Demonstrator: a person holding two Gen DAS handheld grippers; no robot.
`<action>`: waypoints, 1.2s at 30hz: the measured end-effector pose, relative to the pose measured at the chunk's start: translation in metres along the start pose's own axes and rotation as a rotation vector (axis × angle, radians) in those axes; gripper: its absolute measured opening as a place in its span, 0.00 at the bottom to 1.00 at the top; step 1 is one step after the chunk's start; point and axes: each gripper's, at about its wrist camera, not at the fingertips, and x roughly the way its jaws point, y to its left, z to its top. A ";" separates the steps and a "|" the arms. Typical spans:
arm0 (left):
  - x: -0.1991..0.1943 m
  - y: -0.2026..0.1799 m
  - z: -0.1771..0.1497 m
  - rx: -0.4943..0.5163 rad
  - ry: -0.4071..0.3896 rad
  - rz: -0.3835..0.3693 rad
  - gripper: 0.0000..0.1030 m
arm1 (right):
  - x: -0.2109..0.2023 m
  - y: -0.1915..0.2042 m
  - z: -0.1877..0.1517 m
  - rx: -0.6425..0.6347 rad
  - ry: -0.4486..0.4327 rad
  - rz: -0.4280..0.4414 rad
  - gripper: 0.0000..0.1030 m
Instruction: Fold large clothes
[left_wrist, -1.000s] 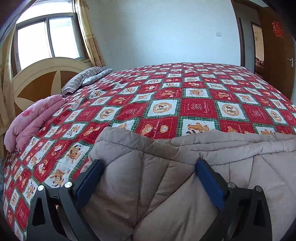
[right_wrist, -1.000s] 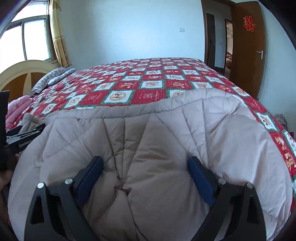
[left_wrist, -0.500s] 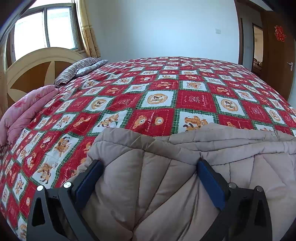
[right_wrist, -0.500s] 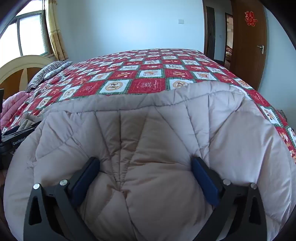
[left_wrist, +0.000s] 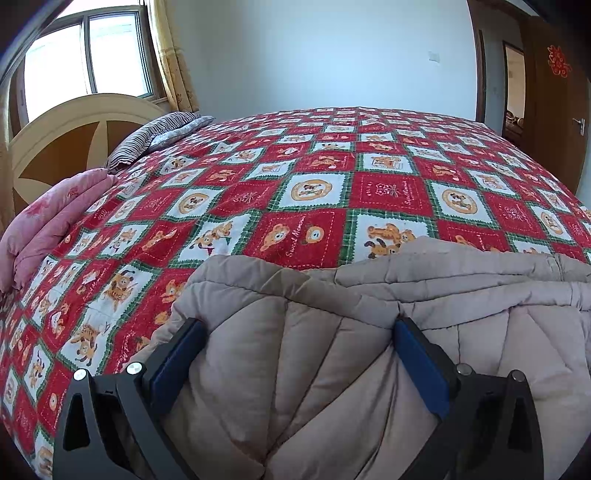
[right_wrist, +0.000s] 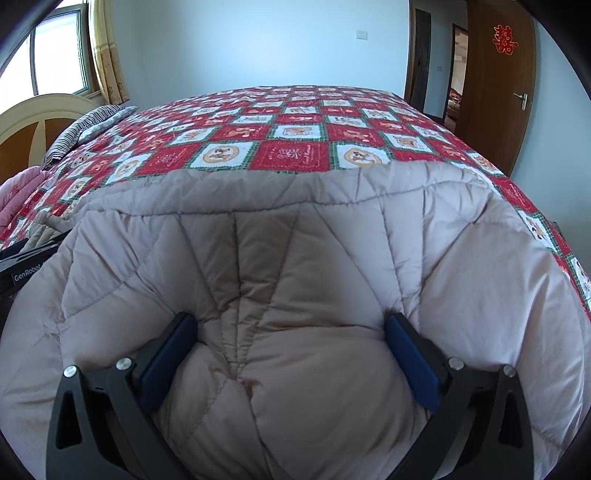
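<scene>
A beige quilted padded coat (right_wrist: 295, 266) lies in a thick folded bundle at the near edge of the bed. In the right wrist view my right gripper (right_wrist: 290, 334) stands wide open over it, and a puffy bulge of the coat fills the gap between the blue pads (right_wrist: 412, 363). In the left wrist view my left gripper (left_wrist: 297, 345) is also wide open, straddling the coat's (left_wrist: 332, 350) left part near its folded edge. The left gripper's black body (right_wrist: 22, 273) shows at the left edge of the right wrist view.
The bed carries a red, white and green patchwork cover (left_wrist: 332, 192). A pink folded quilt (left_wrist: 48, 221) and a striped pillow (left_wrist: 155, 133) lie by the headboard (left_wrist: 66, 144) on the left. A window (left_wrist: 88, 59) is behind it and a brown door (right_wrist: 498, 81) at the right.
Both views have tipped slightly downward, so the bed reaches higher in the pictures. The right jaws have spread a little wider over the coat. The coat itself lies as before.
</scene>
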 end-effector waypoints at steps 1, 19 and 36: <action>0.000 0.000 0.000 -0.001 0.000 -0.001 0.99 | 0.001 0.001 0.000 -0.003 0.001 -0.007 1.00; -0.038 0.025 0.012 -0.070 0.083 -0.081 0.99 | -0.009 0.006 0.004 -0.033 0.016 -0.055 1.00; -0.043 0.054 -0.038 -0.024 -0.021 0.026 0.99 | -0.018 0.072 -0.008 -0.074 -0.082 0.026 1.00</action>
